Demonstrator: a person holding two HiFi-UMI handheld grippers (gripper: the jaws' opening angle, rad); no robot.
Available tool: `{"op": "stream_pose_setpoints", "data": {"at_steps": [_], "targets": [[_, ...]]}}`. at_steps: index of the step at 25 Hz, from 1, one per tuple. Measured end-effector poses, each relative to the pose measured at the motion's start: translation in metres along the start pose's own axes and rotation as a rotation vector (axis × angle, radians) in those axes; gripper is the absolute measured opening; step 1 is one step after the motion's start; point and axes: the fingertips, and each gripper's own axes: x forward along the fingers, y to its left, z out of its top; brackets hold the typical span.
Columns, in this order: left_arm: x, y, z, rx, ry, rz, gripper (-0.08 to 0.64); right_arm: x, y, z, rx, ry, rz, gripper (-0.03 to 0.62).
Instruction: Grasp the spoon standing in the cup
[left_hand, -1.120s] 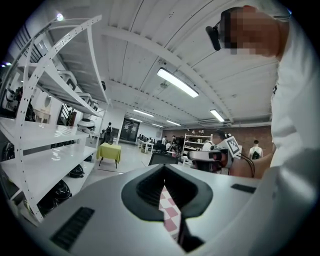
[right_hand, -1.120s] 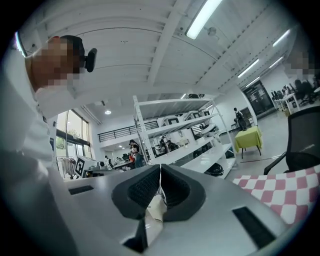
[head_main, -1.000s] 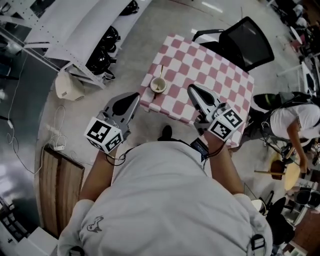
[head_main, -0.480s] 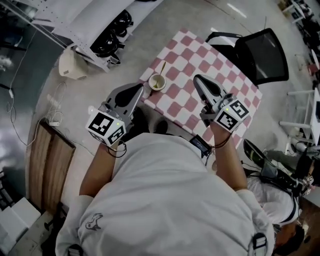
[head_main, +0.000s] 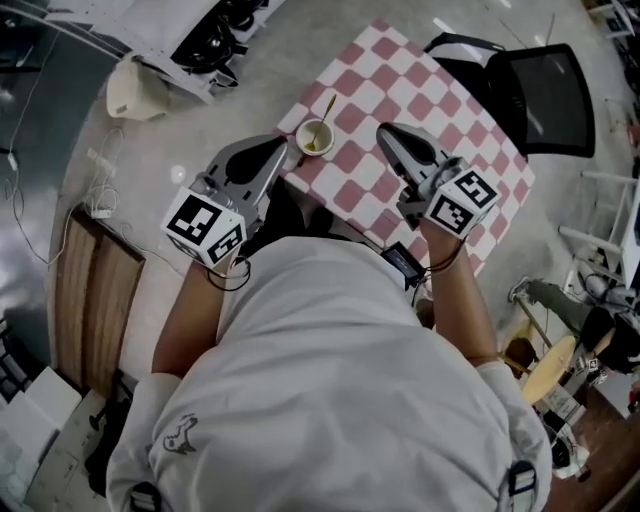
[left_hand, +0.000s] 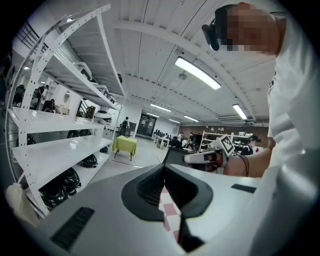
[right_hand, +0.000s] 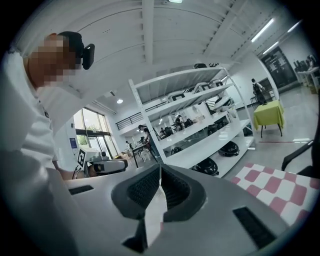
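Though close to the cup, not yet on the spoon. Barely begun, then (approach only, judging by the layout), with no contact made on either side.

Just ahead of the left tongs and slightly to their right, at the near corner of the checked counter: the cup, with the spoon leaning out of it and its handle pointing away from both tongs. Off to the left of the right tongs, with bare pink-and-white check between.

Along the left tongs: clenched tip to tip, nothing caught, only a sliver of checked cloth showing below the meeting point. Along the right tongs: likewise pressed together and empty.

Left to do, by this reading: choose one pair, release it, carry it above the cup rim, straddle the handle, clench. Shorter reach for the left tongs, which sit just beside the cup in the head view (touching or not, cannot tell).
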Motion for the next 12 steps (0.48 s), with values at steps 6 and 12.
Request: {"op": "stream_pose_setpoints", "data": {"at_steps": [6, 12], "targets": [[0.019, 0.019, -0.01, -0.031, 0.021, 0.004, 0.014, 0.016, -0.021, -0.023, 0.005, 0.066, -0.053, 0.034], [0.039, 0.038, -0.025, -0.058, 0.052, -0.001, 0.014, 0.038, -0.047, -0.052, 0.034, 0.128, -0.032, 0.034]]}}
